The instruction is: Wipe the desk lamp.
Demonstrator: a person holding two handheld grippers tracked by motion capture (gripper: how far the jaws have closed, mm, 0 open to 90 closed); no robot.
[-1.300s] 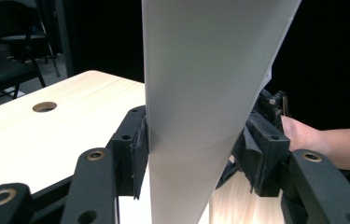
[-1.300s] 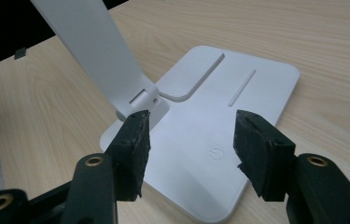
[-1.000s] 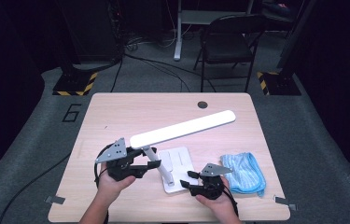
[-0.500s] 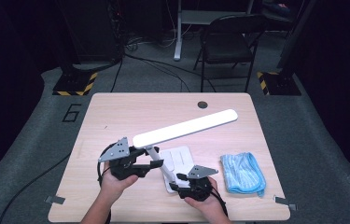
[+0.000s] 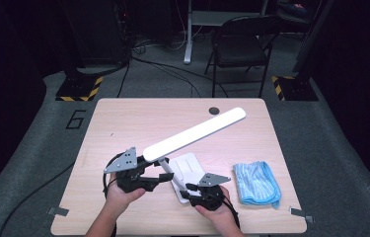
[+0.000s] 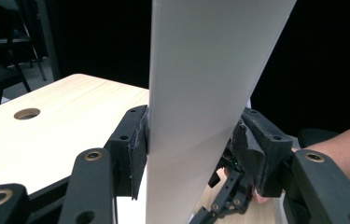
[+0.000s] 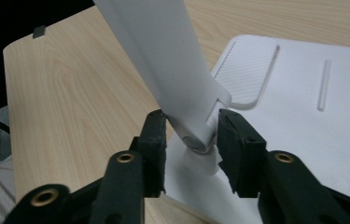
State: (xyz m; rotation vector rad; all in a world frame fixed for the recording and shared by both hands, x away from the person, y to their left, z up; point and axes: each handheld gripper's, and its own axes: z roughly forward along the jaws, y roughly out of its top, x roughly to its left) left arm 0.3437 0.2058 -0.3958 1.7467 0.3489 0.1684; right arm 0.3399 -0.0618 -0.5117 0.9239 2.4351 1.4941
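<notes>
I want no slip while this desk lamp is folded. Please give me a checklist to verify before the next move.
1. Left gripper clamped on the lamp's light bar: ok, both pads press its edges.
2. Right gripper at the hinge joint: jaws have just been closing around it; firm contact cannot tell.
3. Lamp base flat on the table: ok.
4. Blue cloth apart from the base: ok.
5. Space above the table for the bar to swing: ok.
</notes>
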